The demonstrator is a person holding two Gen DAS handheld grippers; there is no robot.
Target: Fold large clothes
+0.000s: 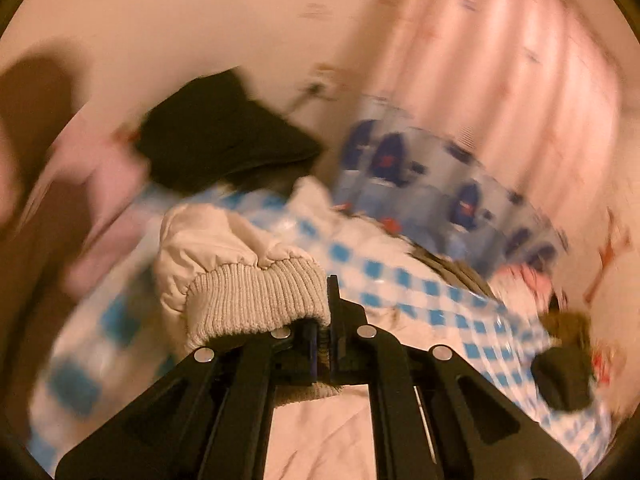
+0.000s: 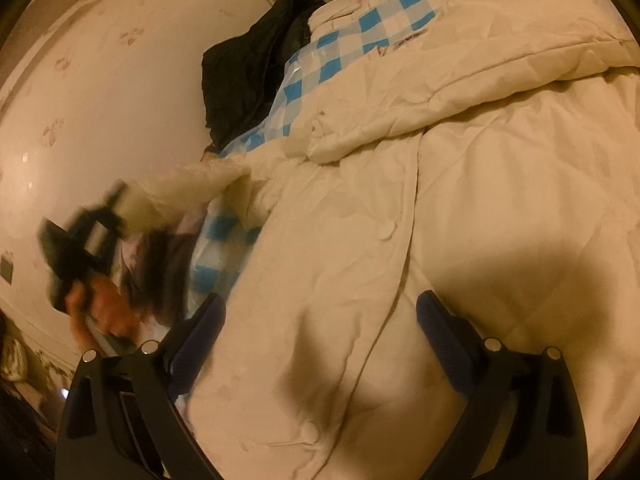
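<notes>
The cream jacket [image 2: 460, 200] is spread flat on the blue-checked sheet [image 2: 340, 40], long axis running 7 to 1 o'clock. Left gripper [image 1: 324, 320] is clamped on the ribbed cuff [image 1: 256, 300], sleeve stretched toward 9 o'clock. Right gripper [image 2: 320, 340] is gaping over the body.

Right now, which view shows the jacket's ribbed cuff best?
The left wrist view: the ribbed cuff fills the centre, sharp, pinched in the left gripper. The right wrist view shows only a blurred sleeve stretching toward that gripper.
</notes>
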